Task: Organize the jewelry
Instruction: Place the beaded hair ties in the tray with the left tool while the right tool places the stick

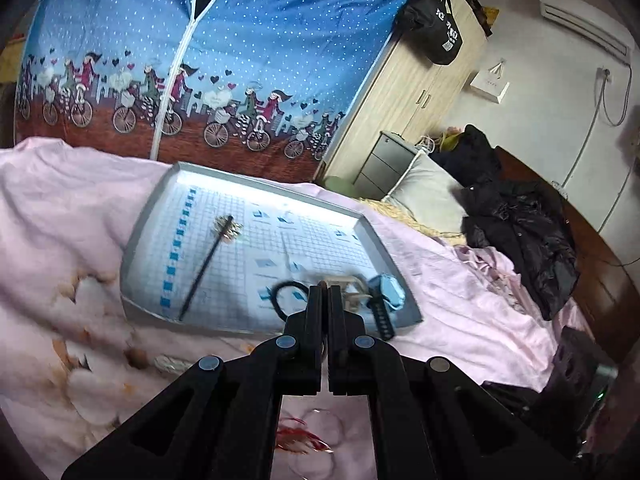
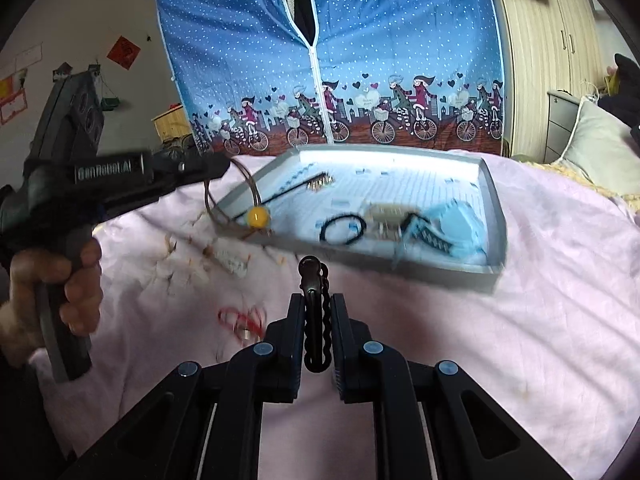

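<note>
1. While the pink bedspread (image 2: 480,340) is taking up most of both views, the grey tray (image 2: 494,216) is sitting on it in front of the blue bicycle-print wardrobe cover (image 2: 400,40).
2. The left gripper (image 2: 216,168) is hanging over the tray's near-left corner in the right wrist view, with a hand (image 2: 56,280) wrapping its handle. Its fingers are squeezing together with barely a slit between them, pinching a thin cord necklace with a yellow bead (image 2: 258,216) that's dangling right at the tray rim.
3. The right gripper (image 2: 318,304) is sitting over the bedspread, just short of the tray. Its fingers are standing narrowly apart and clamping a black wavy hair clip (image 2: 316,312) lengthwise.
4. Inside the tray: a blue watch (image 2: 452,228) with a dark strap, a pale blurry piece next to it, a black hair tie (image 2: 344,230) and a black hair stick (image 1: 206,266) with a sparkly top.
5. A red trinket (image 2: 244,320) is lying on the bedspread, too blurry to tell what it is.
6. The left gripper's body is showing raised lettering, looks like "GenRobot.AI".
</note>
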Tool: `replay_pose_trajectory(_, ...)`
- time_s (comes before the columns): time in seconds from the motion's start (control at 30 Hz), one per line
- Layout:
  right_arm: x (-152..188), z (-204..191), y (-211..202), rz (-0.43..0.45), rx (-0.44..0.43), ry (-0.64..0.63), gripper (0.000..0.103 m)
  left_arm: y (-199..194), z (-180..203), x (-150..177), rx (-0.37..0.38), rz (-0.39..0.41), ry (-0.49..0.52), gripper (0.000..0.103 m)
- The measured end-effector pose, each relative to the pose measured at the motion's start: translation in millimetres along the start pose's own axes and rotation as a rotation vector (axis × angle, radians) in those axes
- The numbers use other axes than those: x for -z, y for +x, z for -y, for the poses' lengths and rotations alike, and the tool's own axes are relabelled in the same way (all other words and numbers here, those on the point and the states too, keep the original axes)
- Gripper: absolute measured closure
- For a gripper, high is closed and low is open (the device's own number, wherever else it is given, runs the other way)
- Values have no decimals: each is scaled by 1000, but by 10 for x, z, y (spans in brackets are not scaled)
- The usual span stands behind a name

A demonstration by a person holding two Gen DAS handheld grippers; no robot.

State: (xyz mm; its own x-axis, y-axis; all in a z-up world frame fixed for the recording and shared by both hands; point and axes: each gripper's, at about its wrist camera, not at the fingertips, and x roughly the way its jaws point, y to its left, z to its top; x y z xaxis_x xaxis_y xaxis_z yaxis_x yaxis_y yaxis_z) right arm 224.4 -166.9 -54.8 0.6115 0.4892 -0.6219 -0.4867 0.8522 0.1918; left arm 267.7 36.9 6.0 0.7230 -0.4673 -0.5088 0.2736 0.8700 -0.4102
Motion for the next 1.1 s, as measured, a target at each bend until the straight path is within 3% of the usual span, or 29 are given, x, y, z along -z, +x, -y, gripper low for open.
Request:
replay_pose_trajectory(0.23, -495, 19, 629, -24, 25, 41, 91, 328, -558, -120, -25, -48, -79, 103)
replay_pose_trajectory(0.5, -560, 84, 1162, -125, 67, 36, 91, 448, -964, 27, -91, -114, -146, 103)
replay_pose_trajectory(0.63, -505, 123, 1248, -145, 77, 49, 91, 470, -983, 46, -131, -137, -142, 103)
replay_pose_trajectory(0.93, -487, 151, 1078, -91, 100, 60, 90, 480, -936, 42, -169, -143, -129, 102)
replay_pose_trajectory(1.03, -493, 158, 932, -61, 110, 57, 82, 456, -882, 18, -171, -141, -119, 91)
replay_pose_trajectory(1.1, -504, 157, 816, -35, 118, 53, 75, 399, -827, 4, -174, -115, -110, 61)
